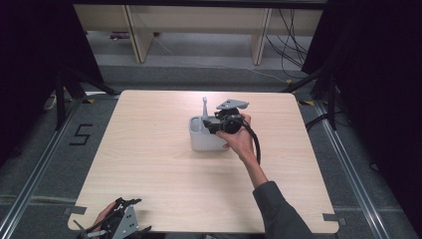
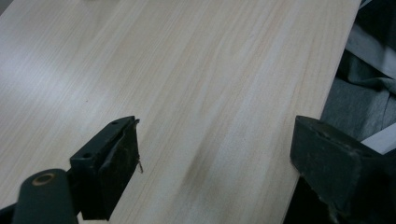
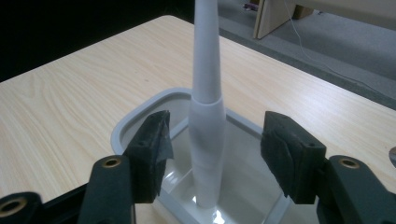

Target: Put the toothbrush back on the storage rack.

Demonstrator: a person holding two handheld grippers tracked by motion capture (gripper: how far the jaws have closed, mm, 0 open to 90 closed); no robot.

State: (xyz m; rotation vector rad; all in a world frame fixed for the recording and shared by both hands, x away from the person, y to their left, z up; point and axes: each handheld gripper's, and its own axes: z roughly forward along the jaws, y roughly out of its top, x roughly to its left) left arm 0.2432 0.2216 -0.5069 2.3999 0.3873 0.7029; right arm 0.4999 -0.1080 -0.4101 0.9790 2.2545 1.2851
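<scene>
A white rectangular holder [image 1: 201, 142] stands near the middle of the wooden table [image 1: 149, 164]. A slim white handle [image 1: 204, 106] rises upright out of it. My right gripper [image 1: 211, 124] hovers over the holder's top, held by a hand coming from the right. In the right gripper view the handle [image 3: 206, 135] stands between the two black pads [image 3: 150, 149] with a gap on each side, inside the holder's rim [image 3: 135, 116]; the right gripper [image 3: 215, 147] is open. My left gripper [image 1: 130, 203] rests at the table's near left edge, open over bare wood [image 2: 215, 149].
The table's near edge [image 2: 322, 93] runs beside the left gripper, with grey cloth beyond it. Wooden furniture legs [image 1: 137, 35] and cables [image 1: 293, 40] lie behind the table. Dark curtains flank both sides. A floor mark [image 1: 81, 134] sits at the left.
</scene>
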